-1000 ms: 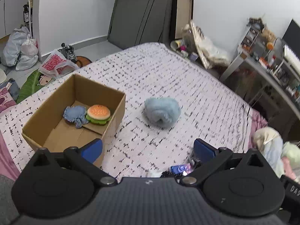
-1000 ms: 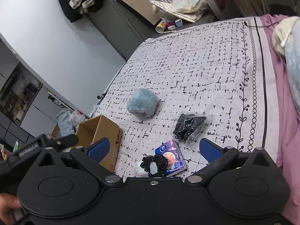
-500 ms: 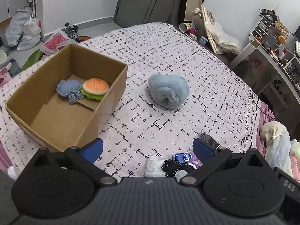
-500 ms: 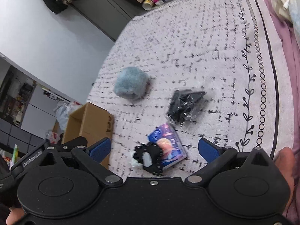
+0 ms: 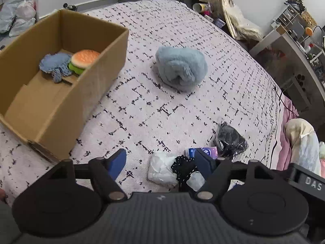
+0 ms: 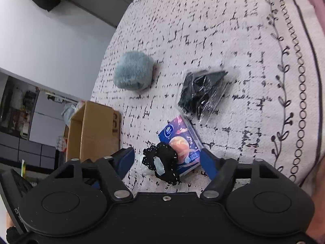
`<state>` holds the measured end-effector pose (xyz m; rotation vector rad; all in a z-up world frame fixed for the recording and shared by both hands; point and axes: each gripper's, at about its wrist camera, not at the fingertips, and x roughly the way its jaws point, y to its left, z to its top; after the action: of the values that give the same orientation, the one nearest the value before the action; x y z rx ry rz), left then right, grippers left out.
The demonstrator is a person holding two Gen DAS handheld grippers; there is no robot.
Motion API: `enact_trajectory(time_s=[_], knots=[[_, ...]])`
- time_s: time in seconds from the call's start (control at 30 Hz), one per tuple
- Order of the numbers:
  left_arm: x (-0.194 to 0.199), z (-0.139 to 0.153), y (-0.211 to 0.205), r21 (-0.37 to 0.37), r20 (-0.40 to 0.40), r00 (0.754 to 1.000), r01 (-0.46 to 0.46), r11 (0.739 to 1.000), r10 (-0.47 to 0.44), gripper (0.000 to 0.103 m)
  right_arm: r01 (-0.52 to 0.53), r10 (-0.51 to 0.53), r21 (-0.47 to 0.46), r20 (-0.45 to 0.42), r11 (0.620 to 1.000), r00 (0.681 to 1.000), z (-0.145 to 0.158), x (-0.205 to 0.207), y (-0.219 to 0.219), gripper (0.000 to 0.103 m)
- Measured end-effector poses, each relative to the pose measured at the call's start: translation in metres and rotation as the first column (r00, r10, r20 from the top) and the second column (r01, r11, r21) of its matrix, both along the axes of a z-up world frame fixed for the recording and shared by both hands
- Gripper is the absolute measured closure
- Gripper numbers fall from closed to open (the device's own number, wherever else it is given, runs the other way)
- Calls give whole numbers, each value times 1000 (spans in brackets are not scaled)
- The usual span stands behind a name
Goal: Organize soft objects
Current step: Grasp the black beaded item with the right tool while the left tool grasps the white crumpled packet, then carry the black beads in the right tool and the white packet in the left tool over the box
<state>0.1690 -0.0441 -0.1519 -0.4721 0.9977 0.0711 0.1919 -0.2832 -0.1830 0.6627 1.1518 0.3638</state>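
Note:
A cardboard box (image 5: pixel 105 61) (image 6: pixel 93 130) stands on the bed and holds a burger plush (image 5: pixel 84 58) and a blue yarn toy (image 5: pixel 55 64). A fluffy blue bundle (image 5: pixel 180 68) (image 6: pixel 133 73) lies beside the box. Close in front of both grippers lie a black lace item (image 5: pixel 182 167) (image 6: pixel 162 164) on a white plastic packet (image 5: pixel 161 168), a blue tissue pack (image 6: pixel 180 140) (image 5: pixel 205 151), and a black item in clear wrap (image 6: pixel 201 91) (image 5: pixel 229 140). My left gripper (image 5: pixel 162 162) is open just above the lace item. My right gripper (image 6: pixel 167 161) is open around the same pile.
The bed has a white quilt (image 5: pixel 162 105) with black marks. A pink sheet and pillows (image 5: pixel 302 138) lie at its right edge. A cluttered desk (image 5: pixel 294 40) stands beyond, and bags (image 5: pixel 18 14) sit on the floor at far left.
Both grippers have moved down and forward toward the pile of small items. The box and blue bundle look larger and nearer. Jaws stay open.

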Motion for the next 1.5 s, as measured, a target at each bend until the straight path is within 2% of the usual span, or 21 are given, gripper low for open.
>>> enact_trajectory(time_s=[0.13, 0.27, 0.4, 0.47, 0.5, 0.53, 0.6, 0.73, 1.0, 1.33, 1.43, 1.5], knots=[[2, -7, 3, -25, -8, 1000, -7, 1000, 6, 39, -6, 6, -4, 1, 1000, 1000, -4, 5, 4, 37], [5, -15, 6, -47, -25, 1000, -17, 999, 16, 53, -27, 27, -7, -7, 1000, 1000, -10, 12, 13, 41], [7, -20, 8, -67, -34, 999, -15, 998, 13, 54, -51, 50, -21, -11, 998, 999, -14, 14, 22, 46], [7, -22, 9, -78, -39, 999, -19, 997, 16, 54, -59, 59, -29, -6, 998, 998, -15, 16, 25, 54], [7, -23, 9, -78, -40, 999, -19, 997, 16, 54, -62, 62, -35, -5, 997, 998, -16, 16, 26, 72], [7, -23, 9, -77, -40, 999, -20, 997, 17, 54, -72, 71, -43, -9, 996, 997, -17, 17, 28, 84], [8, -23, 8, -73, -39, 999, -16, 997, 13, 54, -79, 78, -56, -18, 995, 997, -22, 18, 29, 87], [10, -24, 3, -58, -41, 999, -2, 998, -1, 54, -76, 77, -75, 19, 994, 997, -15, 15, 27, 90], [13, -26, -2, -51, -49, 999, -5, 999, 2, 50, 16, -12, -103, 40, 995, 999, -10, 15, 8, 90], [15, -39, -18, -35, -72, 997, 27, 999, -30, 50, 74, -67, -118, 57, 990, 996, -7, 13, -1, 90], [15, -40, -18, -41, -69, 997, 24, 999, -26, 58, 84, -78, -115, 57, 990, 995, -7, 11, -4, 90], [13, -38, -15, -53, -63, 998, 15, 998, -19, 59, 91, -85, -103, 63, 991, 994, -6, 10, -6, 91]])
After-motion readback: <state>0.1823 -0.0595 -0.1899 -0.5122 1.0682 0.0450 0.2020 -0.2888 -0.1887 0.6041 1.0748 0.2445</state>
